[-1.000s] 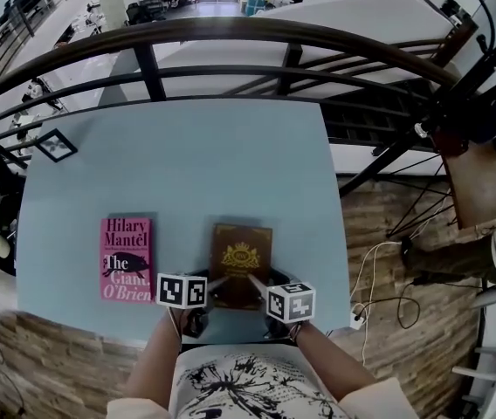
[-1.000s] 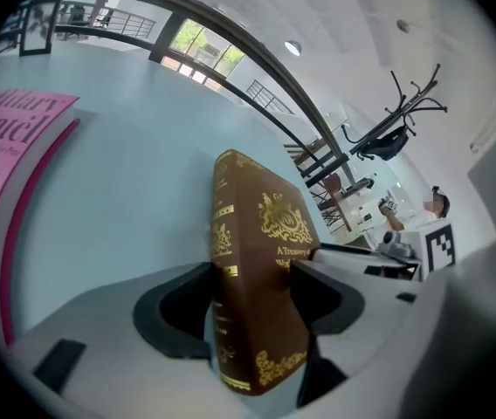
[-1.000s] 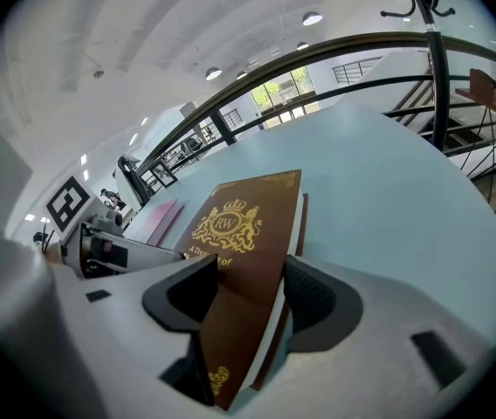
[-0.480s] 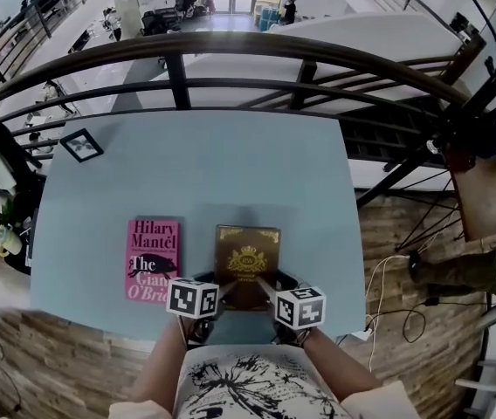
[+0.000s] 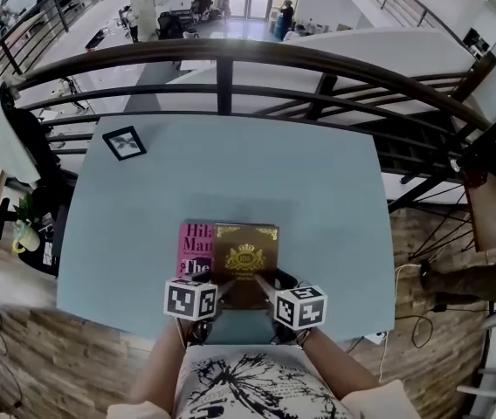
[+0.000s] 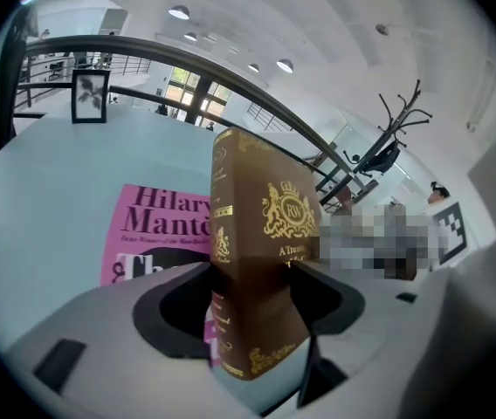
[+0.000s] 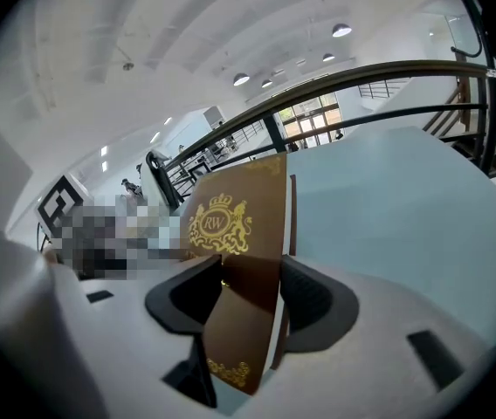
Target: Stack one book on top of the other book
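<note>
While both hand-held grippers clamp it, the brown book (image 5: 244, 262) with the gold crest sits near the bench's 6 o'clock edge, its cover facing up and its left part lying over the right part of the pink book (image 5: 193, 246). Whether the brown book rests on the pink one or hangs just above it cannot be told. Only a strip of the pink cover shows, at the brown book's 9 o'clock.

The left hand-held gripper (image 5: 216, 286) bites the brown book's near edge at about 7 o'clock. In the left gripper view its jaws are closed on the spine corner, pads against both covers. The right hand-held gripper (image 5: 263, 284) grips the same near edge at about 5 o'clock, and in the right gripper view its jaws press the book from both sides.

Around the books the pale blue bench (image 5: 230, 173) is bare, except for a small black picture frame (image 5: 126, 141) near its far left corner, at 10 o'clock from the books. A dark curved railing (image 5: 230, 55) runs beyond the far edge at 12 o'clock.
</note>
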